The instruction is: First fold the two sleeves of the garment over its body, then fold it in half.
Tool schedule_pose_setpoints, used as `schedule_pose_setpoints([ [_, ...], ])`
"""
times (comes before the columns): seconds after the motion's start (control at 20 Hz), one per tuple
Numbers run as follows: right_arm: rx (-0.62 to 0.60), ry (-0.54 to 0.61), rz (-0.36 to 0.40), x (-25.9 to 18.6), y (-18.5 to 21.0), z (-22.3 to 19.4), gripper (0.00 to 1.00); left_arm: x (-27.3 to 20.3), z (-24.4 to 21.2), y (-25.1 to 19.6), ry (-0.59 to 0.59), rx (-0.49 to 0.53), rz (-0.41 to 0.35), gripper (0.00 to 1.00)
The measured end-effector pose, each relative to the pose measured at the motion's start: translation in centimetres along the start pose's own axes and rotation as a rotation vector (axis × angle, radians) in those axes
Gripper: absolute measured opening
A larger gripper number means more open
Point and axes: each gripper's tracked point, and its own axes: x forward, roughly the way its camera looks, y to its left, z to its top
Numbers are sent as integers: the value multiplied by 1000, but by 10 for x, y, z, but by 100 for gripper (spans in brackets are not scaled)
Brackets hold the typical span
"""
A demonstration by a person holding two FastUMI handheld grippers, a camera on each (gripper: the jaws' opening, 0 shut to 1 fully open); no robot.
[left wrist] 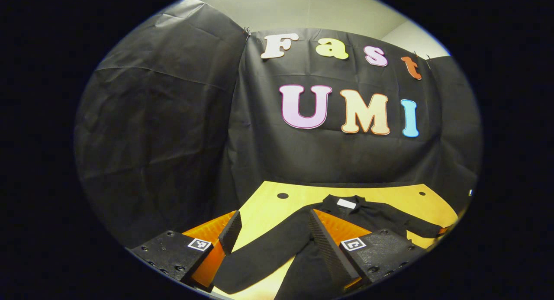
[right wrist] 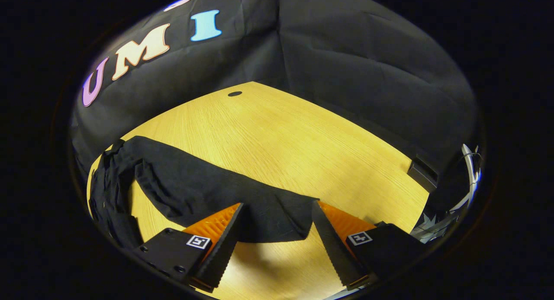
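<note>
Table (right wrist: pixel 277 135): light wood top, two dark round holes (left wrist: pixel 282 195) near the far edge. Garment (left wrist: pixel 303 239): black, long-sleeved, lying flat on the table, collar toward the wall, both sleeves spread outward; pale neck label (left wrist: pixel 346 203). Left gripper (left wrist: pixel 272 230): jaws spread wide above one sleeve (left wrist: pixel 259 252), holding nothing. Right gripper (right wrist: pixel 277 228): jaws spread wide, the other sleeve's cuff (right wrist: pixel 277 222) between them, not pinched.

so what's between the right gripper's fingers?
The sleeve cuff end of the black garment, lying on the wooden table between the open fingers, per the right gripper view.
</note>
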Motion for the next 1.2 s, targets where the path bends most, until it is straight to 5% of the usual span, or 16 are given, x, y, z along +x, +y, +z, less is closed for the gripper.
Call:
schedule_pose_setpoints([
  [0.15,-9,7,12,0,0,-1,98,-2,-3,-3,4,-16,-7,92],
  [0.35,-25,17,35,5,5,0,73,-2,-5,-2,5,-28,-6,92],
  [0.4,-25,24,55,4,9,-1,74,-3,-6,-1,5,-31,-5,92],
  [0.7,5,31,88,6,27,-3,18,-5,-8,7,-1,-2,9,91],
  [0.85,3,58,78,5,29,-3,8,-7,-4,8,-12,24,7,91],
  [1.2,-11,113,15,4,31,1,7,-10,-15,14,6,6,5,91],
])
